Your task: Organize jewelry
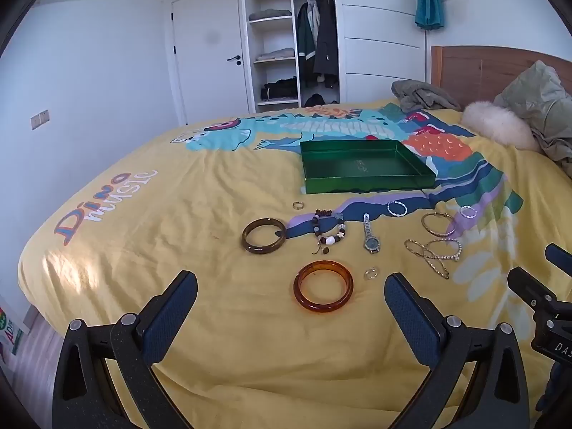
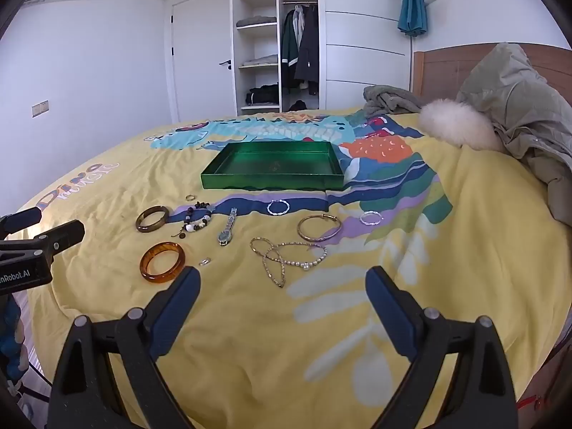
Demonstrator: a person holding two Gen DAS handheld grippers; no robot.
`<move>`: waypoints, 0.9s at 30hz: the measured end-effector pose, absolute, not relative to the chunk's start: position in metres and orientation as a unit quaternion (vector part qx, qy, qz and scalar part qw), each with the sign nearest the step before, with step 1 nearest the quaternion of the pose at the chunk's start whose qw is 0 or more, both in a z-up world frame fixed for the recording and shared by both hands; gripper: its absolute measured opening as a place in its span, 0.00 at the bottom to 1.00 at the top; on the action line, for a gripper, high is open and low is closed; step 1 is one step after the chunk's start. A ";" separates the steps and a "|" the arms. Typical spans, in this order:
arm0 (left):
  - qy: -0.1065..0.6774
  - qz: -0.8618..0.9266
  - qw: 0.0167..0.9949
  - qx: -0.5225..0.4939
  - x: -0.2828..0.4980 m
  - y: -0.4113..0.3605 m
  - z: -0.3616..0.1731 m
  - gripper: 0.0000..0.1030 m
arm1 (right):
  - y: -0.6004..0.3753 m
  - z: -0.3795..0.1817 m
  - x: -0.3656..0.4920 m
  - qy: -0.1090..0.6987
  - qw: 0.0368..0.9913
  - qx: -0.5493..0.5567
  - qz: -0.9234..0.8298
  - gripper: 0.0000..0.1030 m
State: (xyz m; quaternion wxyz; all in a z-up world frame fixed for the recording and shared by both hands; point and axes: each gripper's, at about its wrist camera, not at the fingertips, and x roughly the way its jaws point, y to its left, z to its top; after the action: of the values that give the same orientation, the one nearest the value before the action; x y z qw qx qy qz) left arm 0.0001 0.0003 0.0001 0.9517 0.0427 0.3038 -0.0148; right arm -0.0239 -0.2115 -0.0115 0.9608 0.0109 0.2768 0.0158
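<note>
Jewelry lies spread on a yellow bedspread in front of an empty green tray (image 1: 368, 181) (image 2: 271, 181). My left gripper (image 1: 291, 280) hovers open just short of an amber bangle (image 1: 323, 290) (image 2: 162, 261), with a small clear ring (image 1: 371, 273) beside it. Farther back lie a dark brown bangle (image 1: 264, 235), a beaded bracelet (image 1: 327, 230) and a wristwatch (image 1: 370, 236). My right gripper (image 2: 282, 275) is open above the bedspread, near a pearl necklace and gold chain (image 2: 286, 255). A gold bangle (image 2: 319, 228) and silver rings (image 2: 370, 218) lie beyond.
A fluffy white pillow (image 2: 457, 125) and a crumpled olive jacket (image 2: 525, 121) sit at the head of the bed on the right. A wooden headboard (image 1: 475, 71), an open wardrobe (image 1: 286, 46) and a white door stand behind. The bed's left edge drops to the floor.
</note>
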 end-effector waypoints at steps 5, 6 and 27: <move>0.304 -0.014 0.952 0.044 0.000 0.001 0.001 1.00 | -0.212 -0.012 -0.024 0.276 0.961 0.011 0.015 0.91; 0.304 -0.014 0.952 0.044 0.000 0.002 0.001 1.00 | -0.212 -0.011 -0.025 0.275 0.961 0.011 0.015 0.91; 0.307 -0.015 0.951 0.042 0.000 -0.001 -0.003 1.00 | -0.211 -0.012 -0.025 0.277 0.961 0.012 0.016 0.91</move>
State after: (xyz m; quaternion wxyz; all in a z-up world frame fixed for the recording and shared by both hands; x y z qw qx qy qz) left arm -0.0005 -0.0006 -0.0031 0.9507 0.0422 0.3069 -0.0154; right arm -0.0251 -0.2109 -0.0118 0.9605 0.0117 0.2775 0.0164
